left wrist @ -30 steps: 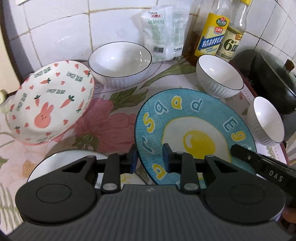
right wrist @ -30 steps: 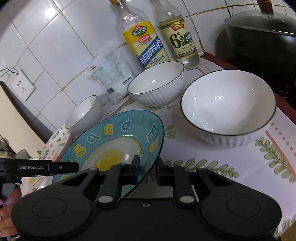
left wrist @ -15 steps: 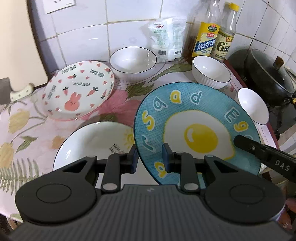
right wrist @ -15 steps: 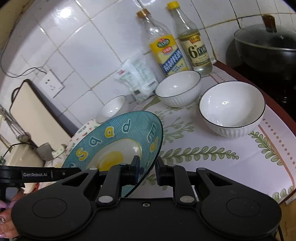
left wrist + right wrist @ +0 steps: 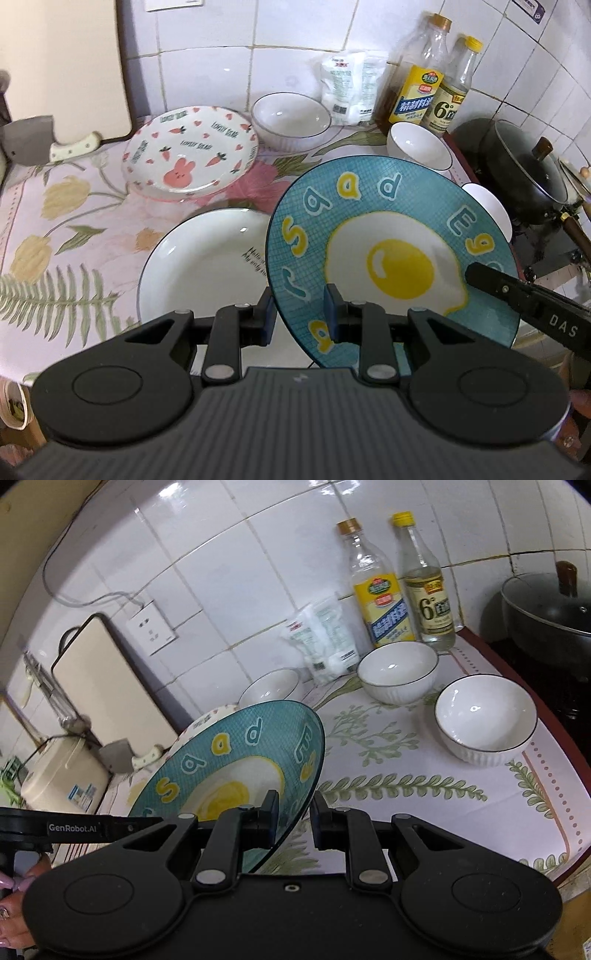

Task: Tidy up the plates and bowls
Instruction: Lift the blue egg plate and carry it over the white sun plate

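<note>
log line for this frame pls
phase: carrying | left gripper: shut on blue egg plate rim | right gripper: shut on opposite rim | plate: tilted, held above counter | below: white plate

You get bright, even light in both views. Glare streaks the white wall tiles [image 5: 258, 572], and small highlights dot the white bowl [image 5: 485, 720] and the egg plate [image 5: 391, 254]. Shadows under the dishes stay soft. Fisheye bending curves the tile lines, and your corners go dark. Focus is sharp centrally, softer toward the edges.
</note>
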{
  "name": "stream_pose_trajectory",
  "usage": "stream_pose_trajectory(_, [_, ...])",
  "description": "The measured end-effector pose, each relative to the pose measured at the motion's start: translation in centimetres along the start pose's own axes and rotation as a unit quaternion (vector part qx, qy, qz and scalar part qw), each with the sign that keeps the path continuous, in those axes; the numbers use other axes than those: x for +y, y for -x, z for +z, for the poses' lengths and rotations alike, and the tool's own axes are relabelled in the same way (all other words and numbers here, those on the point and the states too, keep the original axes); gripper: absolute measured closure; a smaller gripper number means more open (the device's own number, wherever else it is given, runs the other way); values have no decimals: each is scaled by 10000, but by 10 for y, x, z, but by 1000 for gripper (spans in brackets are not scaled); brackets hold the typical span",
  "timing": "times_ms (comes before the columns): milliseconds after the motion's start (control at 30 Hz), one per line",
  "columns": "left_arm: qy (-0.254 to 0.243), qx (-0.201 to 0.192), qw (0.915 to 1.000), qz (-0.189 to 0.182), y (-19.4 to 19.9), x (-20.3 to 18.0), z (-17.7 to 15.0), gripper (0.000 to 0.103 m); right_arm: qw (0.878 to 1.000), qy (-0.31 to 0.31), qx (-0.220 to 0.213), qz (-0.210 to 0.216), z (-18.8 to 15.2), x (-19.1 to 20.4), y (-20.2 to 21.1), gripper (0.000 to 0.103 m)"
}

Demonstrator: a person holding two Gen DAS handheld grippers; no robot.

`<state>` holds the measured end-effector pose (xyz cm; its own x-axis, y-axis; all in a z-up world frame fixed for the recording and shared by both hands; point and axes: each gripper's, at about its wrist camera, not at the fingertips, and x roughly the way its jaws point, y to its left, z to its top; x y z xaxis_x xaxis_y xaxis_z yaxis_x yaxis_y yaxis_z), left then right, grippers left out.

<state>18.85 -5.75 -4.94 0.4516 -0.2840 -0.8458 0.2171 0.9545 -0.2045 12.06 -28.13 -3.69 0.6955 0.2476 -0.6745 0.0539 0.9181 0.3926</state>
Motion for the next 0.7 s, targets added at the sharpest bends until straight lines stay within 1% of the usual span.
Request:
stream_pose_trajectory(133, [195, 73, 9998, 30, 5, 13, -14, 78, 9998, 68, 163, 109, -8, 8, 0, 81])
stream_pose_trajectory(333, [469, 142, 9988, 77, 6, 32, -34, 78, 9989, 212, 379, 156, -21, 23, -7, 81])
stream_pose_trajectory(533, [783, 243, 9966, 120, -2, 50, -53, 78, 9970, 357, 658, 190, -33, 34, -18, 80])
stream_pose_trajectory(700, [1037, 423, 9937, 47, -14, 66, -64, 78, 9950, 393, 889, 242, -38, 36, -33, 80])
